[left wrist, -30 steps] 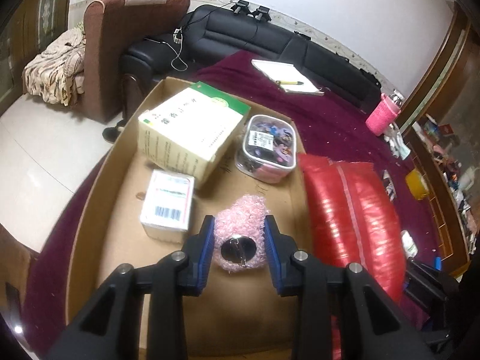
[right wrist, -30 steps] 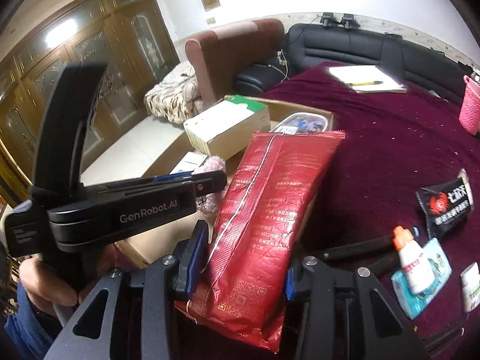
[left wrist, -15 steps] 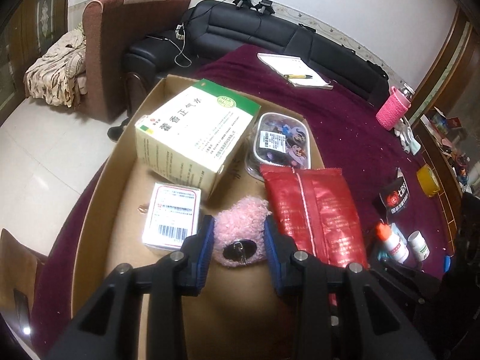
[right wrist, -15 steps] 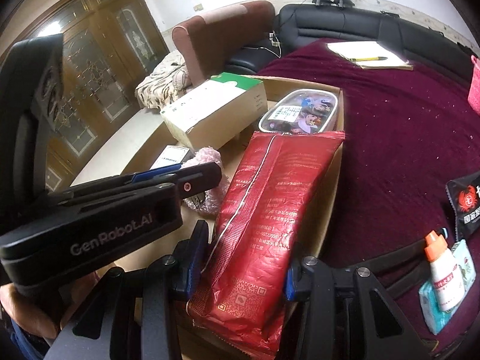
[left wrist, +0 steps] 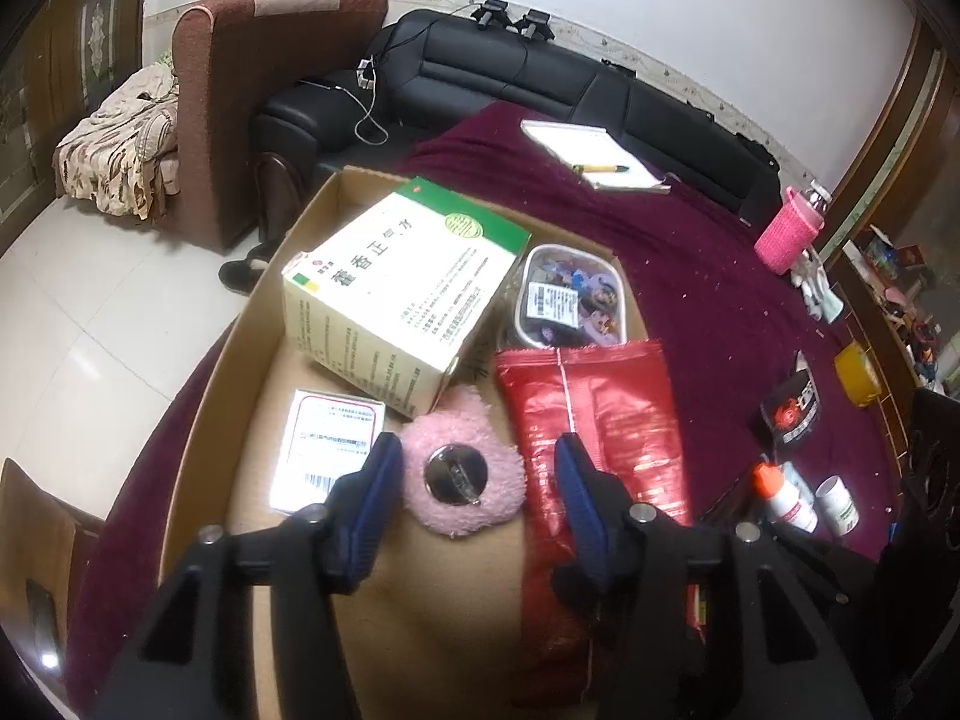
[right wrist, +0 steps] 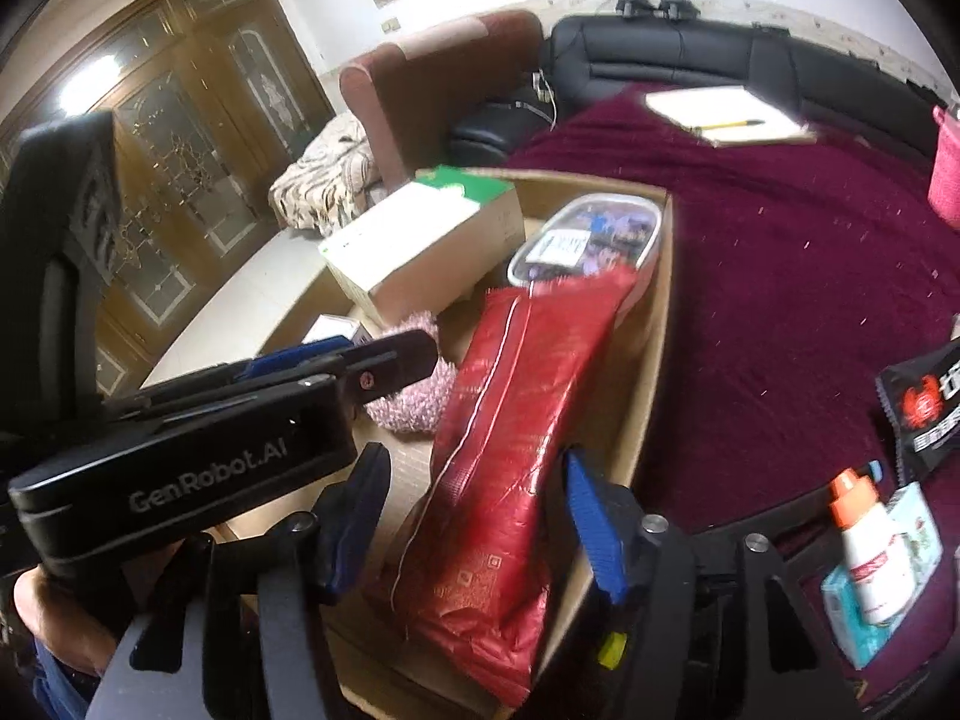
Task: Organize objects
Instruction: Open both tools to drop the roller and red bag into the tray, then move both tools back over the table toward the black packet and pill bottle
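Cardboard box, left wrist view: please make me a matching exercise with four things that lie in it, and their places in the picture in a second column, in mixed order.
Things in the cardboard box:
1. green and white carton
2. pink fluffy item
3. red foil bag
4. clear lidded container

Places:
A. between the left gripper's opening jaws
B. along the box's right side
C. far right corner
D. far left part, the biggest thing

Pairs: 1-D, 2-A, 3-B, 4-C
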`<state>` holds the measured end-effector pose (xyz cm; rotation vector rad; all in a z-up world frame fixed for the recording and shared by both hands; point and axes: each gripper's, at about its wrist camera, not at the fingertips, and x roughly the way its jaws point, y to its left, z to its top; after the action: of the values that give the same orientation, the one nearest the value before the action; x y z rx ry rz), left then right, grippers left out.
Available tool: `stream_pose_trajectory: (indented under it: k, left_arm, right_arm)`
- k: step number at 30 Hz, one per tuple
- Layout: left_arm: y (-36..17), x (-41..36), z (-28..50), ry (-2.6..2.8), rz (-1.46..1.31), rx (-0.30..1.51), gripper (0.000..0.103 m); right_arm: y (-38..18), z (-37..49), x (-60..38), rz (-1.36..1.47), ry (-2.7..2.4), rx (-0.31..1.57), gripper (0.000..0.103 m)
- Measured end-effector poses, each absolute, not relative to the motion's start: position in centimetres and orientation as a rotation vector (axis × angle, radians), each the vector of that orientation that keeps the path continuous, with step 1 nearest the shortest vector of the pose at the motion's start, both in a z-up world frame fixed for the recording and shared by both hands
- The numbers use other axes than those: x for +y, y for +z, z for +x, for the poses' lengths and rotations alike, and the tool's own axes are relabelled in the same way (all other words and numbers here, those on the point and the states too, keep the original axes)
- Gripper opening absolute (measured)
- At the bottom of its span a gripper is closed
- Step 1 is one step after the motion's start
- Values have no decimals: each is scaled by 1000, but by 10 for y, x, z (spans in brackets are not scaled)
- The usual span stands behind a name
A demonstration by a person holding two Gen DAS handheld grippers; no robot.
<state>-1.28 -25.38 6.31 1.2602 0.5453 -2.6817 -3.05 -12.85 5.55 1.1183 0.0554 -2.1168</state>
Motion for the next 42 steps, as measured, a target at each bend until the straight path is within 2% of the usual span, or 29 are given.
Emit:
stream_pose_trajectory:
  k: [12,17,21,25,34,42]
  left_arm:
    - [87,-225,5,-2781,1212,513,52]
    - [90,-185,-3,-2829,1254,371,52]
    - [87,-150,-10,-2857,1303,257,52]
    - [82,-115,-20,-2866,1359,180,52]
    - [82,-30,-45,-2940,1422,-62,52]
    - [90,14,-104,-2934,1330,-333,83]
  right_arm:
    - [88,-32,-24,1051,-2217,-137,70]
    - [87,-47,41,1071,-2305,-204,70]
    - [88,-59,106,1038,-2390,-344,70]
    - [96,-69,151,985,-2482,-379,70]
    - [100,-77,195,1007,-2451,-597,70]
    - [91,-83,217,1051,-2418,-760,70]
